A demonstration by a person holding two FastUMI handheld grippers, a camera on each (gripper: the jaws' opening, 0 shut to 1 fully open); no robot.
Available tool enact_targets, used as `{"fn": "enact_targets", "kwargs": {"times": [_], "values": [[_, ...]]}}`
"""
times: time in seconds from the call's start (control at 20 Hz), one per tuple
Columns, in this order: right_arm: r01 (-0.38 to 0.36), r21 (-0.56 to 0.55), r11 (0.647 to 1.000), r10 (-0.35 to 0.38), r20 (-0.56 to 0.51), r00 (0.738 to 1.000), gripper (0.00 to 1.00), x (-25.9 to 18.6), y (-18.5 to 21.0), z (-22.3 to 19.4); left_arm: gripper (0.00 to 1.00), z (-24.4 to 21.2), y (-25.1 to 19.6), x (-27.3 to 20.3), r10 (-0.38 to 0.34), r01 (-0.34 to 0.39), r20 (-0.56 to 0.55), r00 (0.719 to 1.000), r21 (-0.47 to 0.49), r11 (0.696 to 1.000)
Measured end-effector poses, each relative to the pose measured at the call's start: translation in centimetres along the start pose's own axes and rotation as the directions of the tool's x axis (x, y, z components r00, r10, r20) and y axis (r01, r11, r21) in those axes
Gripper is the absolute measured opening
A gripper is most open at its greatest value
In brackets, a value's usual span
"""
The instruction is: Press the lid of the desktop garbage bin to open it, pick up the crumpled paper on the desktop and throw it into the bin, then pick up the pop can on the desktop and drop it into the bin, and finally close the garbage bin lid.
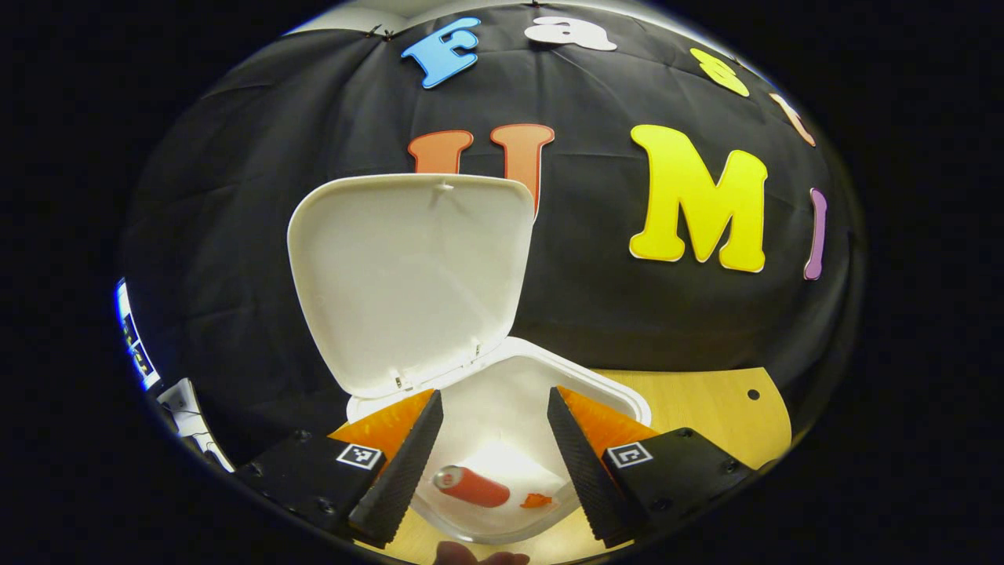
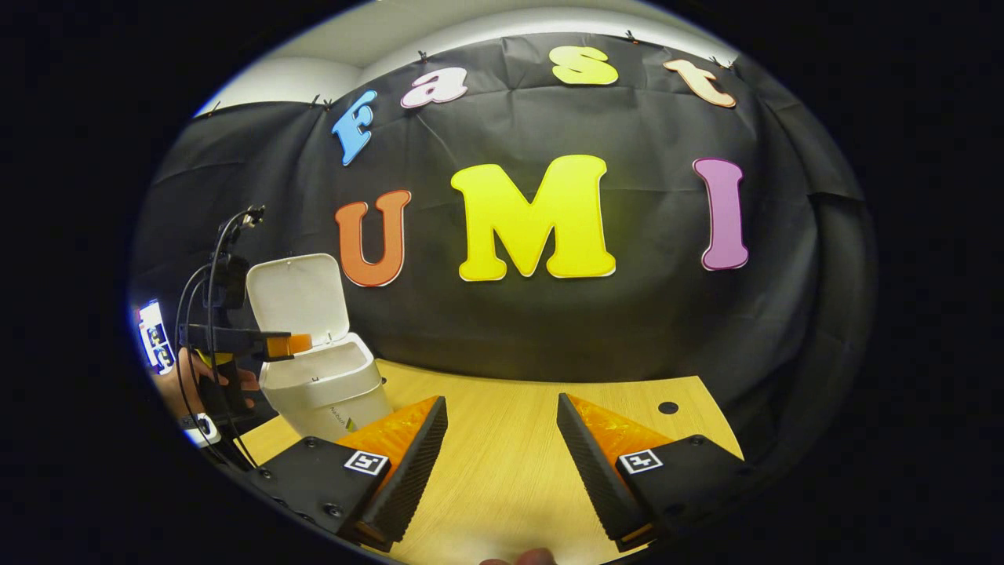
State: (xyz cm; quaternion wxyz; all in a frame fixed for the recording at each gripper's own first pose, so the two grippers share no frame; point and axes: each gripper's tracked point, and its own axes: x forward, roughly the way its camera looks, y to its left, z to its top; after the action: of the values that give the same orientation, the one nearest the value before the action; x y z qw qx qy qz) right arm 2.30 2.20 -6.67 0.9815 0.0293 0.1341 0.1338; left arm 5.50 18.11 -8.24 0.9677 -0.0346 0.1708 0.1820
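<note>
The left gripper (image 1: pixel 494 451) is hovering, fingers spread and empty, over the open bin (image 1: pixel 502 377); the can (image 1: pixel 473 486) is lying inside, between the fingers, awaiting lid (image 1: pixel 408 275) closing.

The right gripper (image 2: pixel 502 463) is waiting wide and empty over the table (image 2: pixel 502 439).

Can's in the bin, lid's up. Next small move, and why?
Probably swing the left tool up behind the raised lid and push it down shut. The pop can already lies inside the bin, the left tool hangs open over the opening holding nothing, and the right tool is open over bare desktop, farther from the bin.
</note>
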Motion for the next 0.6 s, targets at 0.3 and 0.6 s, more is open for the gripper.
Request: {"fn": "enact_targets", "kwargs": {"times": [0.3,0.6], "values": [[0.005,-0.017,1.000,-0.005,0.003,1.000,0.91,-0.7,-1.9,0.9,0.96,5.4,-1.1,-2.7,0.161,-0.145,0.105,0.981,-0.146,0.979],[-0.012,-0.041,0.999,0.013,0.033,0.999,0.90,0.4,-3.2,4.4,0.95,13.4,-0.5,-3.5,0.360,-0.311,0.220,0.907,-0.229,0.923]]}}
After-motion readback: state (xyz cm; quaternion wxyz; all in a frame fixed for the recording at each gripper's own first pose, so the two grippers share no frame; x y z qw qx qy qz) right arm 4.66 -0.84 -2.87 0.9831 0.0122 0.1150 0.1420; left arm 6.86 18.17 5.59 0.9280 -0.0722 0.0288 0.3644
